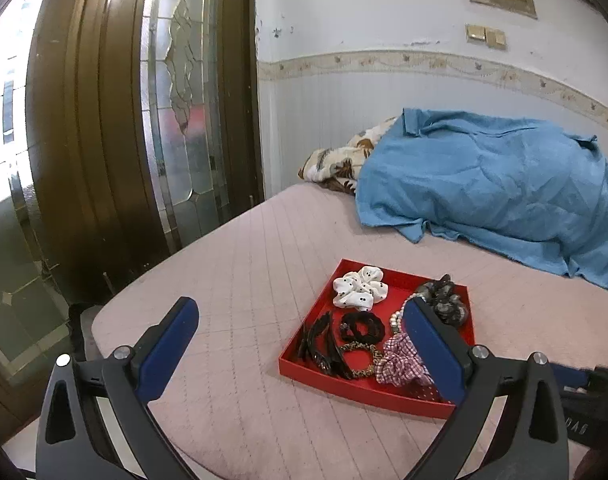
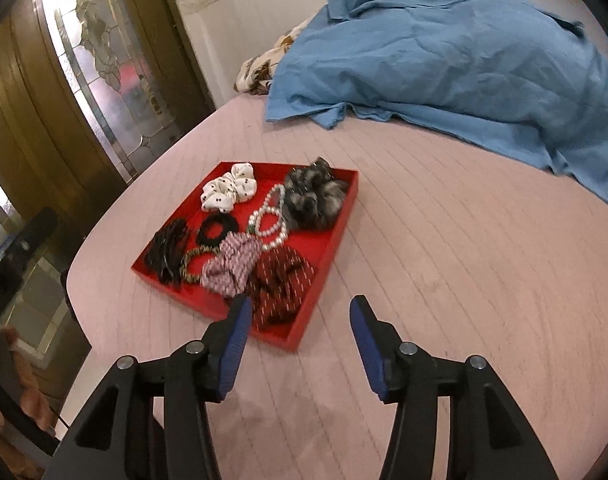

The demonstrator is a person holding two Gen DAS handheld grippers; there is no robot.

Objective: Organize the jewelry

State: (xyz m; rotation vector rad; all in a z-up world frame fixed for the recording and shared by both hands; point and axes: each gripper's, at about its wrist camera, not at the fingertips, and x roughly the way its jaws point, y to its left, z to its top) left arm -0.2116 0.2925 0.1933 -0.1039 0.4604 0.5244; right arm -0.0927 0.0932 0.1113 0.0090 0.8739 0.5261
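Observation:
A red tray (image 2: 328, 240) (image 1: 328, 292) lies on the pink bed. It holds a white dotted scrunchie (image 2: 228, 191) (image 1: 360, 290), a grey furry scrunchie (image 2: 314, 200) (image 1: 444, 300), a pearl bracelet (image 2: 270, 222), a black hair tie (image 2: 218, 230) (image 1: 362, 326), black clips (image 2: 168, 254) (image 1: 324, 346), a pink checked scrunchie (image 2: 234, 262) (image 1: 400, 360) and a dark red scrunchie (image 2: 280, 284). My left gripper (image 1: 300, 308) is open and empty, above the bed left of the tray. My right gripper (image 2: 300, 308) is open and empty, over the tray's near corner.
A blue cloth (image 2: 444, 60) (image 1: 496, 184) covers a floral pillow (image 1: 336, 160) at the head of the bed. A wooden door with patterned glass (image 1: 176, 100) stands to the left, beyond the bed (image 2: 444, 260) edge.

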